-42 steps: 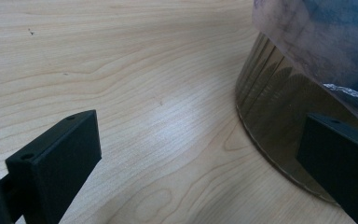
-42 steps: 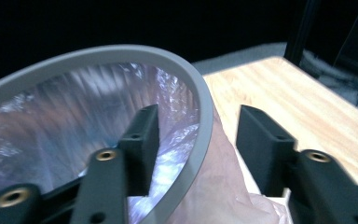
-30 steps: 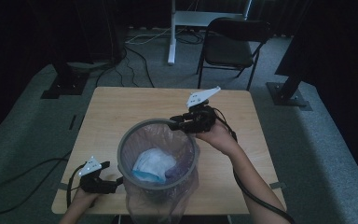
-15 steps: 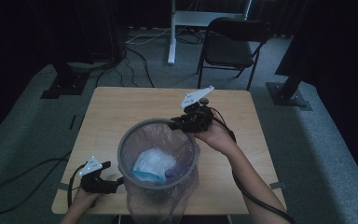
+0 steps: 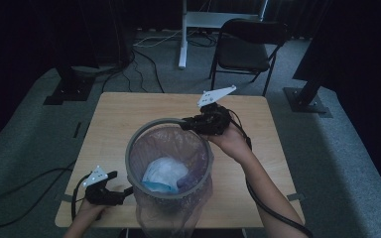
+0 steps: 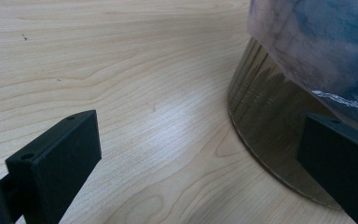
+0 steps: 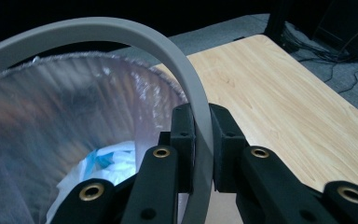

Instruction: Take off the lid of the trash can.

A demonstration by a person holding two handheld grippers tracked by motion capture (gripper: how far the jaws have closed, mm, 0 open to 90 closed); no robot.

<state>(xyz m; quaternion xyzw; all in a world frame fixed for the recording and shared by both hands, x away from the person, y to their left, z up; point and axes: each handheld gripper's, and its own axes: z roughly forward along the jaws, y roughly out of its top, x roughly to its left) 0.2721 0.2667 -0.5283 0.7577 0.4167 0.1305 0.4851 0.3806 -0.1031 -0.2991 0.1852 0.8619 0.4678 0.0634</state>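
my right claw had just been closing and clenched the grey ring atop the bin, one jaw inside the rim, one outside. the plastic liner hung below it, crumpled waste inside. my left claw stood released beside the bin's base. the ring's removal, seemingly the job, remained ahead.

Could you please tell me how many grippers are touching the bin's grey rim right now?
1: the right gripper clamps the grey rim at its far side.
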